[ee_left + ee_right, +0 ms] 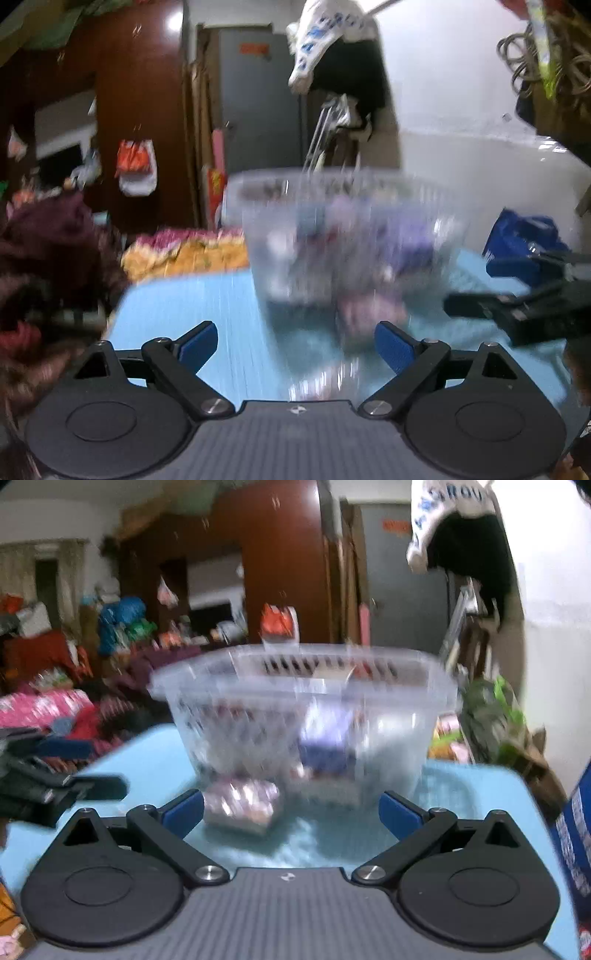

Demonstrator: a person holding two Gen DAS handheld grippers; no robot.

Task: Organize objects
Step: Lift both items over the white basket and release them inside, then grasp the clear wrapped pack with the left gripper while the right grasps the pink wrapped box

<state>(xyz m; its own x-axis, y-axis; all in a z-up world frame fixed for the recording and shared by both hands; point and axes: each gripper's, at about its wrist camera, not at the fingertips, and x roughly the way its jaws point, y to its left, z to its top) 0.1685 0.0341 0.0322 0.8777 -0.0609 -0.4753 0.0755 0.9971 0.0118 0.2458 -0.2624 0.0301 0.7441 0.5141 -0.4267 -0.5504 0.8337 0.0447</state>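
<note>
Both views are smeared with motion blur. A clear plastic basket point(351, 236) stands upright on the light blue table point(184, 317), dead ahead of both grippers. Through its see-through walls show a few small packets, one bluish-purple point(327, 746), but the blur hides what they are.

Left gripper point(295, 345): jaws spread wide, blue pads well apart, nothing between them. The basket stands just beyond the fingertips and a little to the right, not touched.

Right gripper point(291, 812): jaws wide as well, nothing gripped. Just inside its left pad, a shiny pinkish packet point(242, 805) lies on the table in front of the basket's foot; whether pad and packet touch cannot be told. The basket's base is close ahead, between the two fingers' lines.

Each gripper shows in the other's view: the right one at the right edge of the left view, the left one at the left edge of the right view.

Behind the table: heaped cloth point(184, 251), a brown wardrobe point(280, 554), a grey door point(258, 103).
</note>
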